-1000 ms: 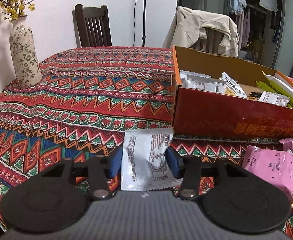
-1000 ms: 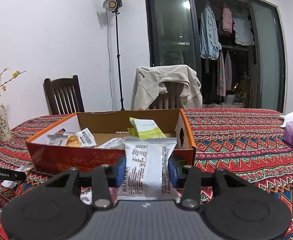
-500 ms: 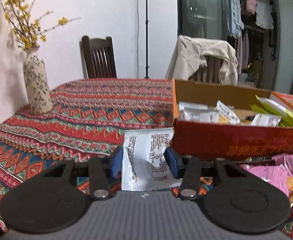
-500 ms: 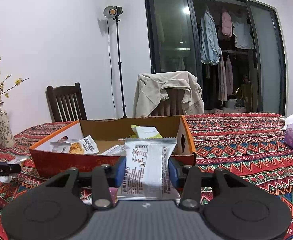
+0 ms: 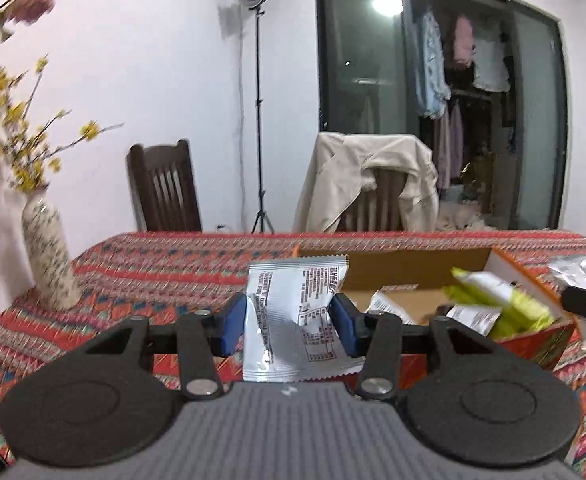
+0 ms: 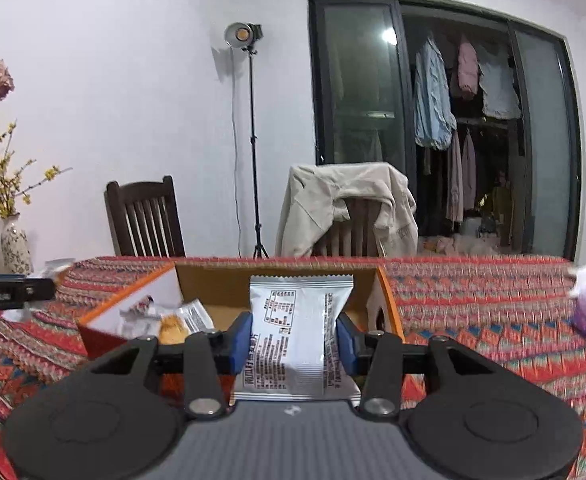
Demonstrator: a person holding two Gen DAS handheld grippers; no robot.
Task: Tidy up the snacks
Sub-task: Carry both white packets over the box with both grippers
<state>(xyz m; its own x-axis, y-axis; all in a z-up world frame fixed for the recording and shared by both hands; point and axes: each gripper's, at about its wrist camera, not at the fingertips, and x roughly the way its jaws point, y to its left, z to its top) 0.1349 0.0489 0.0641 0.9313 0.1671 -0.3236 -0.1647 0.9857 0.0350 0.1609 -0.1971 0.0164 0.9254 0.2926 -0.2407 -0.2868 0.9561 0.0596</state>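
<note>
we hold our left gripper (image 5: 289, 326) out ahead, tipped a little below level, its jaws clamped on a silver snack packet (image 5: 293, 320) that stands upright between the blue pads (image 5: 232, 322) (one pad on each side edge). our right gripper (image 6: 293, 340) sits the same way, jaws pressed on its own silver packet (image 6: 295, 332), pointing slightly down.

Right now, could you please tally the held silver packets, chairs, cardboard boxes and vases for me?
Held silver packets: 2
Chairs: 2
Cardboard box: 1
Vase: 1
Total: 6
</note>
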